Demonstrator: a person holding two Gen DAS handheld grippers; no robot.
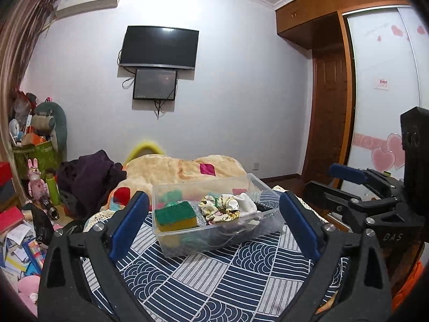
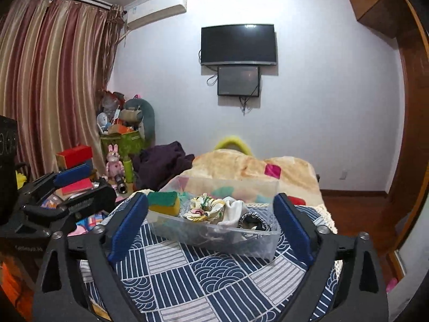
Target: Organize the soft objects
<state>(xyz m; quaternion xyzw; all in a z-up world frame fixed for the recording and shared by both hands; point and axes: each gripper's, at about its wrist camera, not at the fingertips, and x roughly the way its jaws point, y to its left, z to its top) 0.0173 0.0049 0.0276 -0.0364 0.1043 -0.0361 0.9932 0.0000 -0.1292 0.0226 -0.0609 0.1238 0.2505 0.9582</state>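
A clear plastic bin (image 1: 268, 228) stands on the blue patterned cloth (image 1: 214, 281). It holds a green-and-yellow sponge (image 1: 175, 216), a floral scrunchie (image 1: 218, 208) and a white cloth (image 1: 245, 202). The right wrist view shows the bin (image 2: 254, 247), the sponge (image 2: 163, 202), the scrunchie (image 2: 205, 206), the white cloth (image 2: 236, 212) and a black-and-white hair band (image 2: 253, 221). My left gripper (image 1: 214, 225) is open and empty, just in front of the bin. My right gripper (image 2: 211, 225) is open and empty, facing the bin; it also shows at the right of the left wrist view (image 1: 348, 185).
A bed with an orange blanket (image 1: 187, 169) and a dark purple garment (image 1: 88, 177) lies behind the bin. Toys, books and boxes (image 1: 24, 230) clutter the floor at the left. A wardrobe (image 1: 375, 94) stands at the right.
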